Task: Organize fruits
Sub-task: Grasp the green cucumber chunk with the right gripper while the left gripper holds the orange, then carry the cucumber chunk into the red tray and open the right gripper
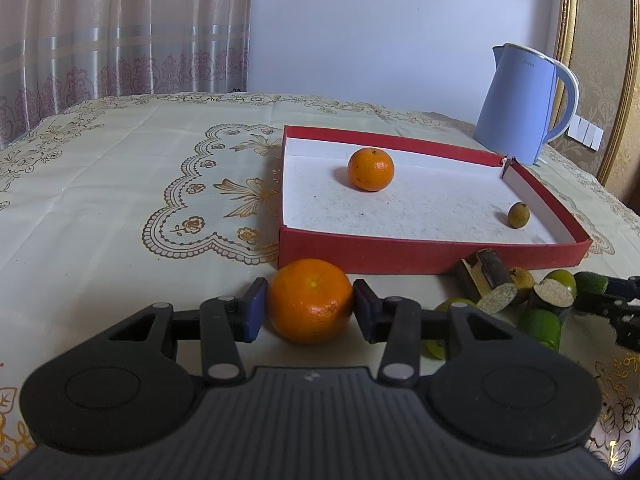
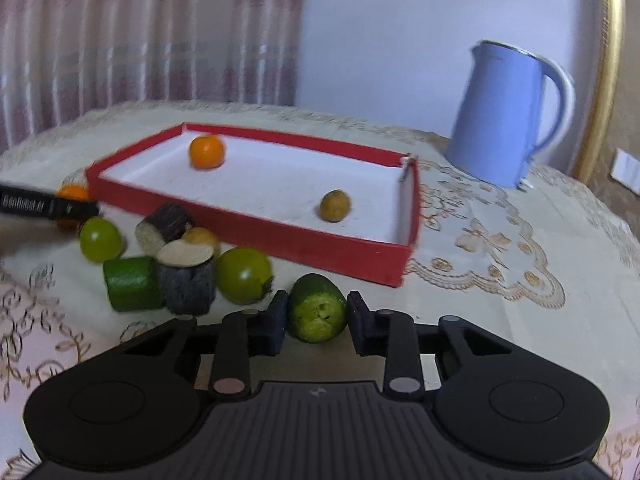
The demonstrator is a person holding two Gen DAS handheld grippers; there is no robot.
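A red tray with a white floor (image 1: 352, 254) (image 2: 256, 236) holds an orange (image 1: 371, 169) (image 2: 206, 151) and a small brown fruit (image 1: 519, 215) (image 2: 335, 205). My left gripper (image 1: 309, 307) has its pads on both sides of a second orange (image 1: 310, 300) just in front of the tray. My right gripper (image 2: 317, 316) has its pads around a green cucumber piece (image 2: 317, 308) on the cloth. A pile of green fruits (image 2: 243, 275), a cucumber piece (image 2: 130, 283) and dark sugarcane chunks (image 2: 187, 274) lies left of it, also in the left wrist view (image 1: 496, 284).
A blue kettle (image 1: 520, 104) (image 2: 504, 116) stands behind the tray's right corner. The table has a cream patterned cloth (image 1: 140, 184). Curtains hang at the back left, a gold-framed chair at the right.
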